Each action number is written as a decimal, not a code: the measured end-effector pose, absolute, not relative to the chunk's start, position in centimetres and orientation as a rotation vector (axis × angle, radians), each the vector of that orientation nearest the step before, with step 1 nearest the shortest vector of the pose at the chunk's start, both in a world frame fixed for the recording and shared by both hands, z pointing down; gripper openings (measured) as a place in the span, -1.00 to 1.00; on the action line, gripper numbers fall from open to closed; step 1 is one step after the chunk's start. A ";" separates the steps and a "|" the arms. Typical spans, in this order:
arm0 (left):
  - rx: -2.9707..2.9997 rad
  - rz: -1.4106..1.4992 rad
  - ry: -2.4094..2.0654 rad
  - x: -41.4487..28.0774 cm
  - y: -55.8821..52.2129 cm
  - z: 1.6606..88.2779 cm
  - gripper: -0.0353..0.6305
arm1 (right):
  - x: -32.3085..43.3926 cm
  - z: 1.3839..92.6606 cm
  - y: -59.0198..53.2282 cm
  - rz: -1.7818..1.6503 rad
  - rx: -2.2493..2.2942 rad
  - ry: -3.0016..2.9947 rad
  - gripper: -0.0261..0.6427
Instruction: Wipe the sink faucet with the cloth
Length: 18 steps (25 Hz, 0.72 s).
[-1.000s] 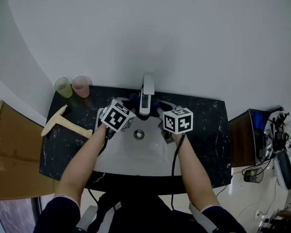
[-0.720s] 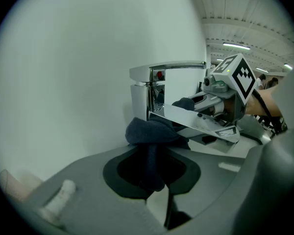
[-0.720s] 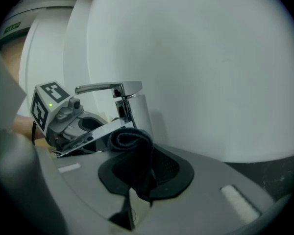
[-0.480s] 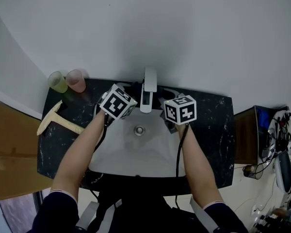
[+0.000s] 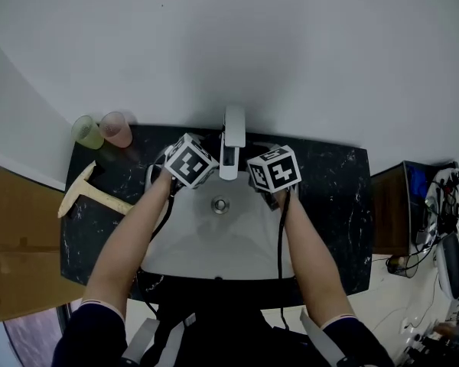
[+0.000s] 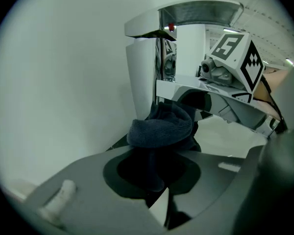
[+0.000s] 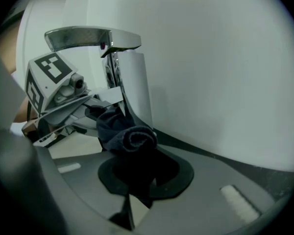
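Observation:
The chrome faucet (image 5: 232, 139) stands at the back of the white sink (image 5: 214, 243). A dark blue cloth (image 6: 160, 129) lies bunched against the faucet's base (image 6: 142, 82). My left gripper (image 6: 159, 148) is shut on one end of it, just left of the faucet. On the faucet's other side my right gripper (image 7: 132, 153) is shut on the cloth's other end (image 7: 130, 136). In the head view the marker cubes of the left gripper (image 5: 190, 160) and the right gripper (image 5: 275, 168) flank the spout and hide the jaws and most of the cloth.
A green cup (image 5: 85, 131) and a pink cup (image 5: 116, 128) stand at the black counter's (image 5: 329, 197) back left corner. A wooden T-shaped tool (image 5: 90, 193) lies on the counter's left. The white wall rises close behind the faucet. A cardboard sheet (image 5: 15, 243) lies left of the counter.
Both grippers have come in closer to the faucet and sunk a little, with the cloth still in them. The right marker cube has moved left, toward the spout.

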<state>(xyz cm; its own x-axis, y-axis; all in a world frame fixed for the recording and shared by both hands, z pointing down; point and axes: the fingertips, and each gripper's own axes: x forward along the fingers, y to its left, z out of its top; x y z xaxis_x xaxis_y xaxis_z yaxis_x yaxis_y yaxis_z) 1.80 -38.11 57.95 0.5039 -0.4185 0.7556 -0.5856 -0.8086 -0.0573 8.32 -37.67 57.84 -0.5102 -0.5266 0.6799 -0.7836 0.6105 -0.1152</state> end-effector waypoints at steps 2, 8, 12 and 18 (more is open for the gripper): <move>2.530 1.229 -0.864 1.7 -37.8 57.9 -0.73 | 8.3 57.9 -37.6 0.543 1.028 -2.218 -0.79; 2.544 1.183 -0.841 1.4 -36.1 57.5 -0.72 | 8.5 56.8 -36.2 0.519 1.064 -2.229 -0.79; 2.558 1.104 -0.853 0.6 -34.1 56.0 -0.73 | 8.1 55.7 -34.2 0.498 1.077 -2.281 -0.79; 2.557 0.984 -0.868 -1.2 -31.3 54.4 -0.73 | 6.6 55.2 -30.5 0.479 1.074 -2.322 -0.55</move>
